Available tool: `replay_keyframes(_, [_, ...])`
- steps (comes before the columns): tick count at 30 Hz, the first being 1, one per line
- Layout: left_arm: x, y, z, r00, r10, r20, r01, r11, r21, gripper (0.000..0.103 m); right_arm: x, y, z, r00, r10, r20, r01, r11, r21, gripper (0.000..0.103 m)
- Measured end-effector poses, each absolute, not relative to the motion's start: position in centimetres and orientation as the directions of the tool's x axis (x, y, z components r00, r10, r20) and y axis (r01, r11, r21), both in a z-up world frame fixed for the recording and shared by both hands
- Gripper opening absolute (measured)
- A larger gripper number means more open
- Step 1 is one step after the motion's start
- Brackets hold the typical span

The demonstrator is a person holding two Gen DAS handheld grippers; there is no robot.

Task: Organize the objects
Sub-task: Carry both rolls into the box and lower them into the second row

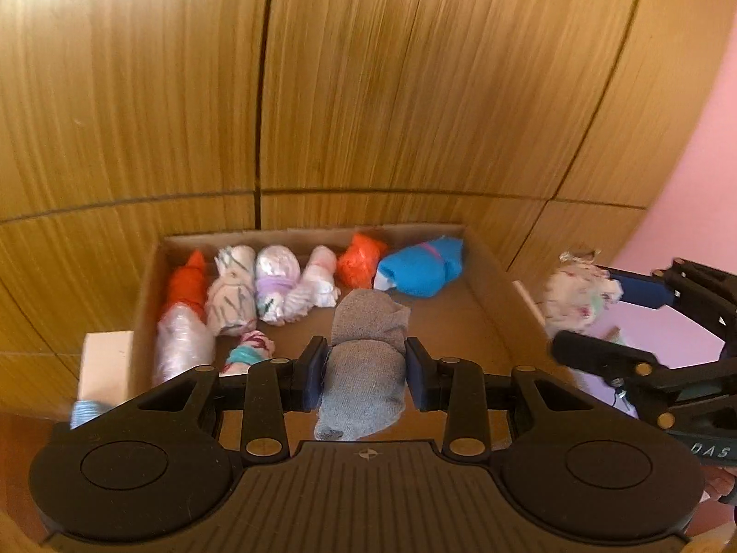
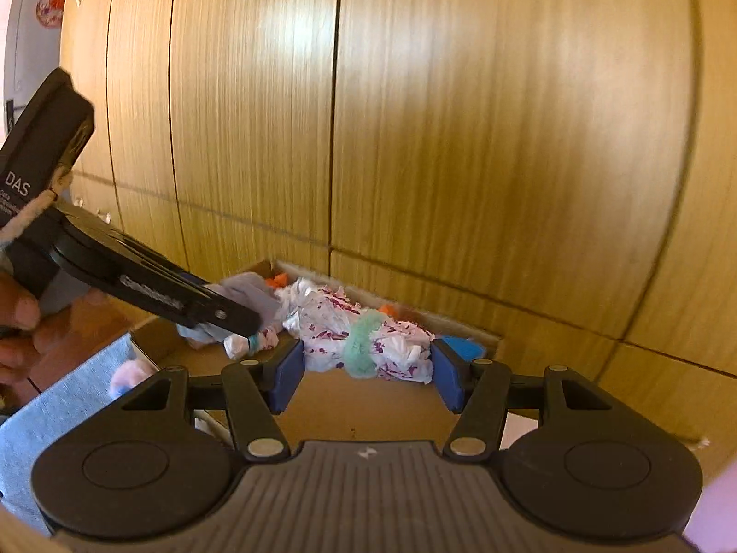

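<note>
In the left wrist view, my left gripper [image 1: 366, 361] is shut on a rolled grey sock [image 1: 364, 368], which hangs over the near part of a cardboard box [image 1: 500, 276]. Several rolled bundles line the box's back: an orange one [image 1: 189, 281], white ones [image 1: 276, 285] and a blue one [image 1: 421, 269]. My right gripper [image 1: 587, 313] is to the right of the box, shut on a white patterned bundle [image 1: 573, 295]. In the right wrist view, that white bundle [image 2: 368, 345], with purple marks and a green band, sits between the right gripper's [image 2: 368, 371] blue pads. The left gripper [image 2: 239, 313] holds the grey sock [image 2: 251, 292] at the left.
Wooden cabinet doors [image 1: 368, 92] rise right behind the box. A pink wall [image 1: 691, 230] is at the right. A white block [image 1: 106, 359] stands against the box's left side. A grey-blue cloth [image 2: 60, 414] and a person's hand [image 2: 18, 318] are at the lower left.
</note>
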State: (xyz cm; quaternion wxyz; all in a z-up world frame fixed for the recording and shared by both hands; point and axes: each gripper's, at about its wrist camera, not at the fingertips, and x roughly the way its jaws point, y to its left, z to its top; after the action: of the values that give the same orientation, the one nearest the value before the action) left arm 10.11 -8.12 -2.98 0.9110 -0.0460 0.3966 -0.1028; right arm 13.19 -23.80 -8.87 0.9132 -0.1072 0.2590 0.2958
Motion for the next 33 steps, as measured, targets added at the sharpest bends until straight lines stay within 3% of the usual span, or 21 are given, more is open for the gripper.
replay_keyframes(11, [14.2, -7.9, -7.9, 0.629, -0.165, -0.759, 0.162, 0.984, -0.080, 0.043, 18.1, -19.7, -12.2, 0.578, 0.472, -0.666, -0.701, 0.705, -0.108, 0.055])
replay_keyframes(24, [16.1, -6.3, -9.8, 0.598, -0.177, -0.782, 0.153, 0.983, -0.105, 0.043, 20.6, -15.5, -15.0, 0.505, 0.438, -0.744, -0.823, 0.504, -0.262, 0.055])
replay_keyframes(33, [16.8, -5.8, -10.0, 0.595, -0.171, -0.786, 0.129, 0.985, -0.117, 0.043, 22.3, -15.3, -16.1, 0.476, 0.422, -0.771, -0.833, 0.497, -0.243, 0.057])
